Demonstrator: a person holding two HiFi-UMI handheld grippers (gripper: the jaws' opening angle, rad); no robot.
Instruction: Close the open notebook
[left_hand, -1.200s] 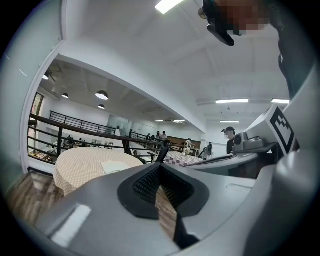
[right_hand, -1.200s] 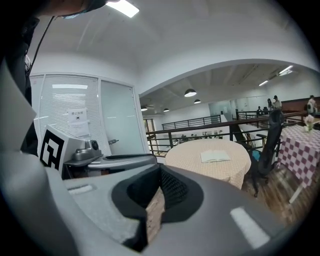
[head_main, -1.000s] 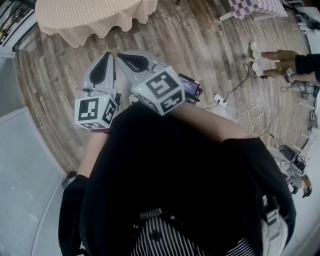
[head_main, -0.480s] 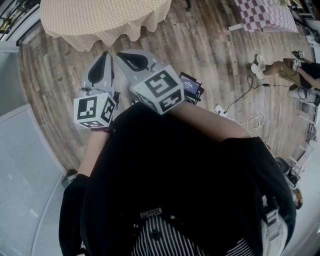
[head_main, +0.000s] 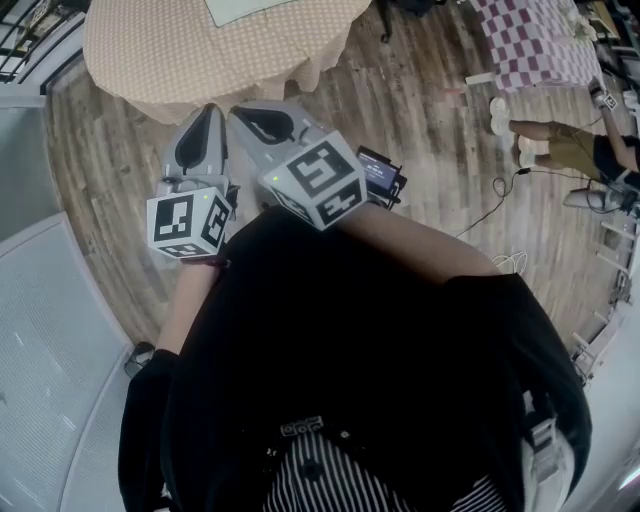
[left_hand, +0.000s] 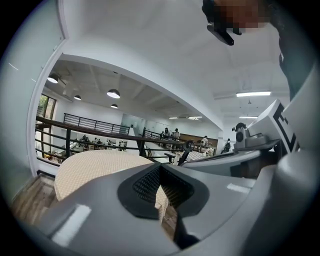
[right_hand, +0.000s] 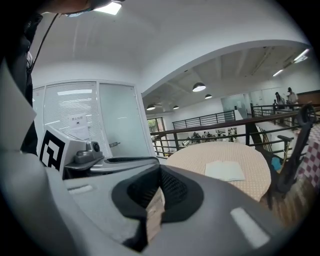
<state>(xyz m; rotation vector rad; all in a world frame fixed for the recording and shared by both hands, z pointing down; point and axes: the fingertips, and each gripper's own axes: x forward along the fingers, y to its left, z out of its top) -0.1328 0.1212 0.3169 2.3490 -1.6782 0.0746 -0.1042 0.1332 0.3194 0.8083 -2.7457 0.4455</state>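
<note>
A round table under a beige cloth (head_main: 200, 50) stands ahead on the wood floor. On it lies the pale notebook (right_hand: 224, 171), flat near the middle; in the head view only its near edge (head_main: 240, 8) shows at the top. Both grippers are held side by side close to my chest, well short of the table. My left gripper (head_main: 211, 108) is shut with nothing in it, and in its own view the left gripper (left_hand: 160, 168) has its jaws meeting. My right gripper (head_main: 236, 112) is shut and empty too; in its own view the right gripper (right_hand: 160, 171) points towards the table.
A person (head_main: 565, 140) stands on the floor at the right, near a checkered table (head_main: 535, 35). A cable (head_main: 490, 205) trails over the boards. A grey panel (head_main: 40, 340) runs along my left. A dark chair (right_hand: 292, 160) stands right of the table, a railing (right_hand: 225, 127) behind it.
The beige table has drawn nearer in the head view, and the notebook's edge has come into sight at the top. Both grippers stay shut in front of my chest.
</note>
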